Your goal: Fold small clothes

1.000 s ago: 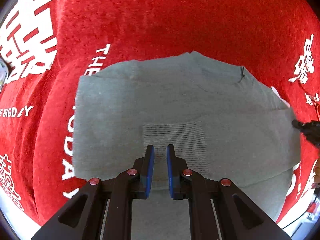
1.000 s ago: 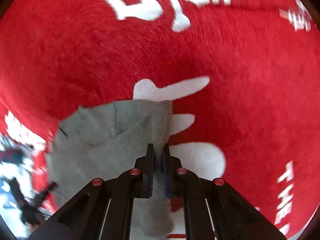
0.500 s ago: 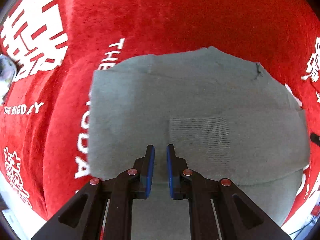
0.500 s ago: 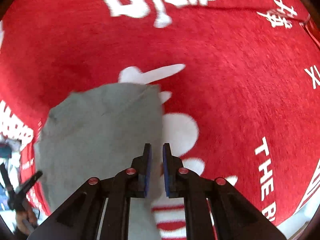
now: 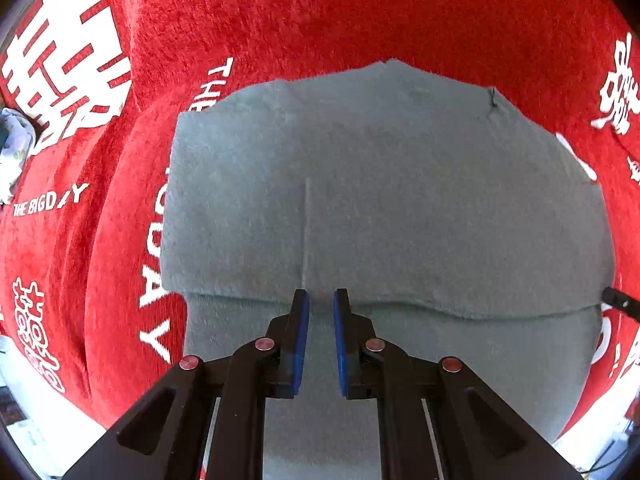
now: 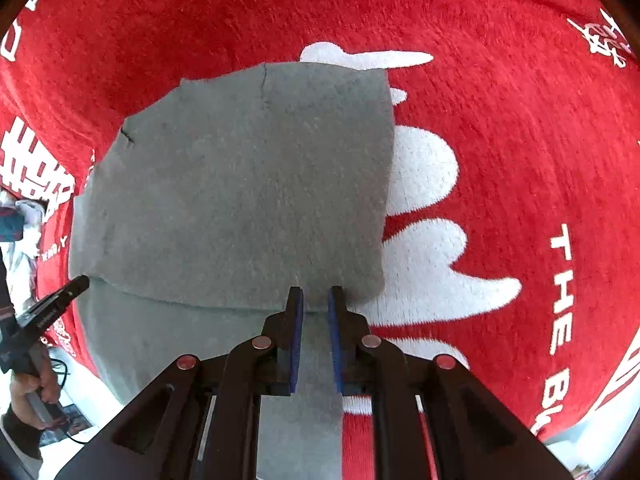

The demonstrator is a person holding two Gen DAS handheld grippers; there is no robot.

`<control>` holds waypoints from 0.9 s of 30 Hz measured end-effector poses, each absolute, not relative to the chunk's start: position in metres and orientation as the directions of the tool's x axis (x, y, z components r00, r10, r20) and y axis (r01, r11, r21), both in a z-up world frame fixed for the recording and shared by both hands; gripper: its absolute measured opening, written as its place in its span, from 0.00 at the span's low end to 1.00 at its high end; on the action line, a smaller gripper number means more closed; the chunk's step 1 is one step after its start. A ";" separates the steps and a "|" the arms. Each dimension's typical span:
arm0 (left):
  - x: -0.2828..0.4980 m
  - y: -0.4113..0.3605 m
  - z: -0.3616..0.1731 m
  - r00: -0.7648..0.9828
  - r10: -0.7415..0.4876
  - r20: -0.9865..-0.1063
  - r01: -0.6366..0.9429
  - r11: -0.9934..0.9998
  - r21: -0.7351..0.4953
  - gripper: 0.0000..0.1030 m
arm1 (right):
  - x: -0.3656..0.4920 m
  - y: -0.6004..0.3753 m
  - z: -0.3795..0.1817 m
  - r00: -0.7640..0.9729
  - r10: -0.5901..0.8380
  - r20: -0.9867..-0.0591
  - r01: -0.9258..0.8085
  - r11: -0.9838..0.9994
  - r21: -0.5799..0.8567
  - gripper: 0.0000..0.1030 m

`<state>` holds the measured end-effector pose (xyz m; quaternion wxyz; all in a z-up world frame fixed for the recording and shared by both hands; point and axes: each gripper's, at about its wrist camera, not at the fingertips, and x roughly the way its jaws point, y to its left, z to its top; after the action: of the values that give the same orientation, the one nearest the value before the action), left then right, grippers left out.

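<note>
A grey-green fleece garment [image 5: 400,208], folded so that an upper layer ends in a stepped edge across a lower layer, is laid flat on a surface covered by a red plush cloth with white lettering and characters [image 5: 360,12]. In the left wrist view the garment is spread ahead of and beneath the left gripper [image 5: 321,304], whose blue-padded fingers [image 5: 301,332] are held above the stepped edge with a narrow gap between them; no fabric is seen pinched there. A thin vertical seam runs away from the fingertips. In the right wrist view the right gripper [image 6: 315,300] is poised over the near right corner of the upper layer [image 6: 248,184], the garment's right edge lying just right of the fingers. Its jaws have just been opening and a narrow gap is seen; nothing is clamped between them. Far left of these fingers, the other gripper's tip and a person's hand [image 6: 32,384] are seen beside a pale crumpled fabric [image 6: 20,240]
</note>
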<state>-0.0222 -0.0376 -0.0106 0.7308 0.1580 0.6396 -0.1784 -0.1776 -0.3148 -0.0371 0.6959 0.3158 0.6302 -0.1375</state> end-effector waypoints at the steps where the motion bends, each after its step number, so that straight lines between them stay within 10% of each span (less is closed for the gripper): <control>1: -0.024 -0.038 -0.011 0.111 -0.056 -0.992 0.460 0.888 0.001 0.13 | -0.177 -0.315 -0.033 0.168 0.208 -0.964 0.584 0.767 0.267 0.17; 3: -0.026 -0.036 -0.010 0.098 -0.053 -0.994 0.441 0.898 -0.004 0.13 | -0.179 -0.312 -0.024 0.180 0.222 -0.958 0.572 0.769 0.286 0.23; 5: -0.028 -0.034 -0.007 0.101 -0.046 -0.994 0.422 0.907 0.001 0.35 | -0.178 -0.307 -0.017 0.186 0.235 -0.954 0.560 0.773 0.300 0.42; 7: -0.034 -0.031 0.002 0.147 -0.045 -0.988 0.387 0.922 0.016 0.98 | -0.170 -0.302 -0.018 0.187 0.243 -0.952 0.548 0.778 0.307 0.44; 12: -0.044 -0.027 0.013 0.188 -0.029 -0.982 0.359 0.933 0.041 0.99 | -0.168 -0.288 -0.019 0.182 0.285 -0.941 0.530 0.778 0.338 0.49; 17: -0.054 -0.025 0.016 0.176 -0.020 -0.984 0.323 0.946 0.039 0.99 | -0.168 -0.278 -0.022 0.195 0.314 -0.929 0.515 0.774 0.369 0.80; 27: -0.072 -0.012 0.009 0.134 -0.013 -0.991 0.366 0.930 0.037 0.99 | -0.186 -0.253 -0.022 0.215 0.302 -0.929 0.530 0.763 0.371 0.83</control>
<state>-0.0725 -0.0118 0.0093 0.7404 0.1364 0.6456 -0.1280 -0.1857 -0.2531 -0.0221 0.7040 0.3348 0.6211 -0.0810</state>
